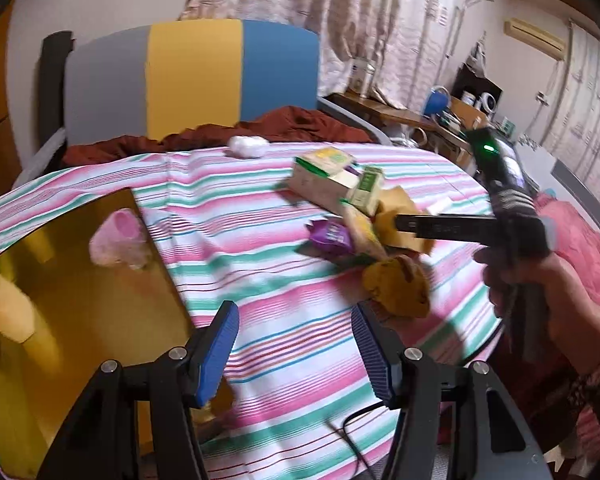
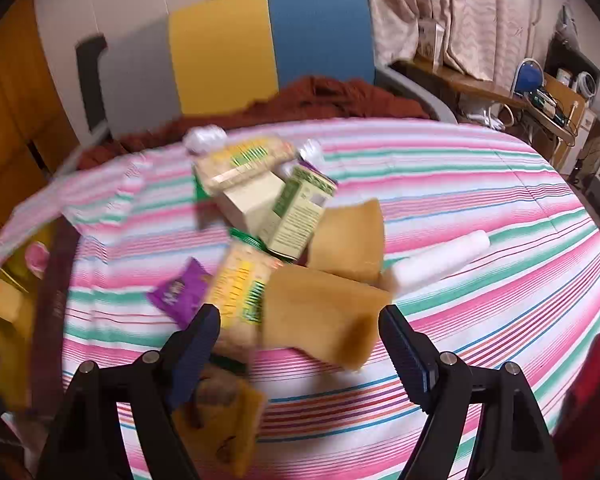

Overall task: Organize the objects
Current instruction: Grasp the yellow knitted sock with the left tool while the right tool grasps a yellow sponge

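Motion-blurred purple packet (image 2: 179, 292), yellow toy (image 2: 224, 416) partly behind the fingers (image 2: 192, 354)

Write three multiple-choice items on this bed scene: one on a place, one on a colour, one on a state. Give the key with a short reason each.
1. Where does the pink cup lie?
A. In the yellow tray
B. On the red blanket
C. Between the jaws of the right gripper

2. What colour is the small snack packet beside the pile of boxes?
A. Orange
B. Purple
C. Black

3. How do the jaws of the left gripper stand?
A. Shut on a box
B. Shut on nothing
C. Open, with only the striped sheet between them

Key: 1 A, the cup rests inside the tray at the left of the left wrist view. 2 B, the packet is plainly purple in both views. 3 C, the blue pads stand apart and nothing is between them.
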